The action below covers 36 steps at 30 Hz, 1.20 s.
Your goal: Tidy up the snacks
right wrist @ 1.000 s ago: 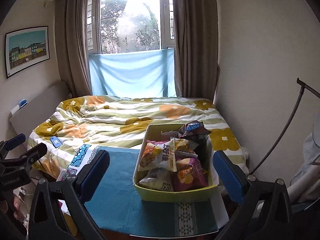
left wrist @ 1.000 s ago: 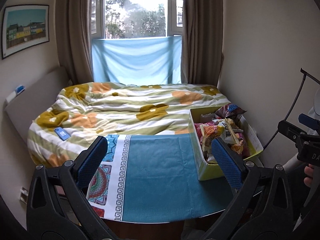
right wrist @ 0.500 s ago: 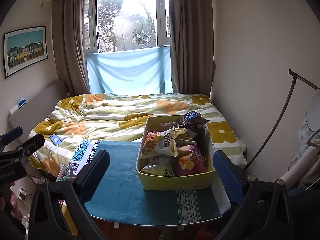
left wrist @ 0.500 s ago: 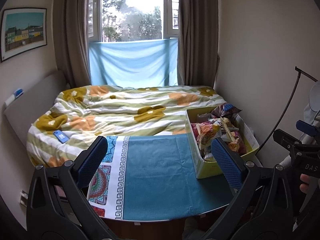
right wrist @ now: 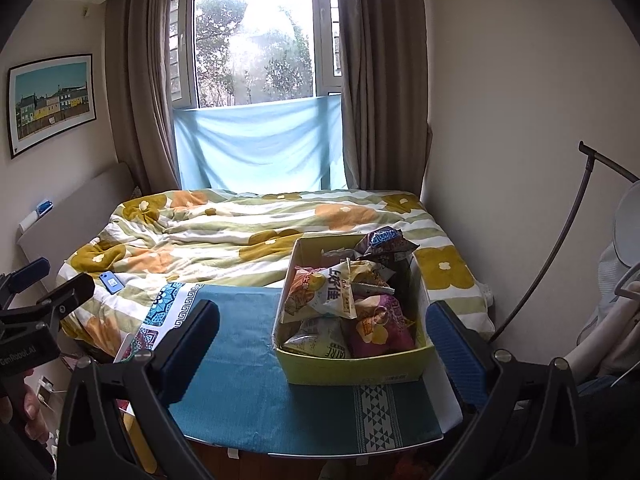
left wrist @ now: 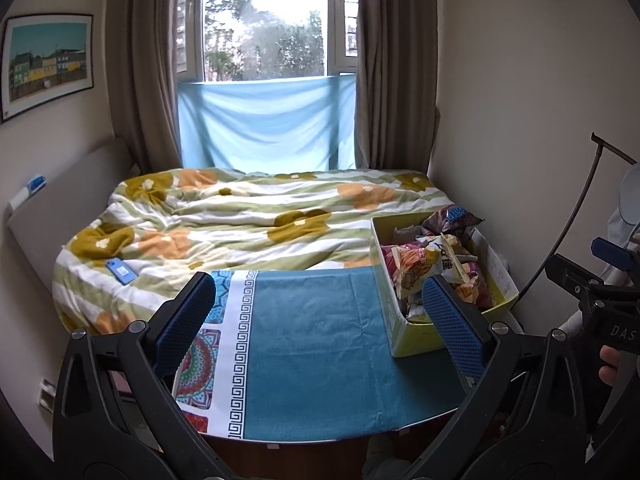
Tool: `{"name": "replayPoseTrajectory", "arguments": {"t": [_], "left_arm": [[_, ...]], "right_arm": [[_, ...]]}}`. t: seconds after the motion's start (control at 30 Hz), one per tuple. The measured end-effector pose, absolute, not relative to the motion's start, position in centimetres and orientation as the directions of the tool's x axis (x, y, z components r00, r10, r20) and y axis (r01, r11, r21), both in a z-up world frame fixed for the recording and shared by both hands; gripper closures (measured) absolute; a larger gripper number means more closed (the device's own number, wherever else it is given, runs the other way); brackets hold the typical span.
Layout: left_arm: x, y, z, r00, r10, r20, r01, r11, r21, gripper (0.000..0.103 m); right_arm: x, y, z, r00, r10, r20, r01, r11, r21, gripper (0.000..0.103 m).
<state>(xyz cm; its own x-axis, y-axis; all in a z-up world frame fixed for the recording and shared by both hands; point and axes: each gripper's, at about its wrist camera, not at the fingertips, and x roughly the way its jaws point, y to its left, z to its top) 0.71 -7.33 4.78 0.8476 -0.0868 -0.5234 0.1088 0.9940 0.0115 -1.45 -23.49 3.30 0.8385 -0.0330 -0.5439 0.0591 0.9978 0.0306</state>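
A yellow-green cardboard box full of snack bags stands on the right part of a small table covered by a teal cloth. In the left wrist view the box is at the right. My left gripper is open and empty, held back from the near table edge, above the bare cloth. My right gripper is open and empty, held before the box. Each gripper shows at the edge of the other's view.
A bed with a flowered quilt lies behind the table, with a blue phone on its left side. A wall is close on the right, with a thin curved metal stand and a white fan beside it.
Both grippers have drawn back and risen a little, so the table and box sit lower and farther in view. Both stay open.
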Motion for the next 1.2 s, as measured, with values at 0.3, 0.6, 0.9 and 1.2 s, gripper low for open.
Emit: {"name": "replayPoseTrajectory", "arguments": {"t": [0.3,0.6,0.9,1.2], "left_arm": [[0.62,-7.37,4.64,0.843,-0.083,-0.531,0.104,0.995,0.009,0.001],[0.48,-7.41,4.57,0.840,-0.083,-0.536,0.101,0.995,0.005,0.001],[0.30,-7.34,4.60,0.846,-0.072,-0.528,0.085,0.996,0.001,0.001],[0.41,-7.37,4.20,0.846,-0.077,-0.527,0.084,0.996,-0.011,0.001]], "right_arm": [[-1.41,-23.37,3.31,0.838,-0.030,-0.545,0.056,0.998,0.031,0.000],[-1.35,-23.37,3.15,0.835,-0.030,-0.549,0.057,0.998,0.031,0.000],[-1.37,-23.40,2.93,0.834,-0.032,-0.550,0.060,0.998,0.033,0.000],[-1.45,-23.39,2.84,0.832,-0.033,-0.553,0.060,0.998,0.032,0.000]]}}
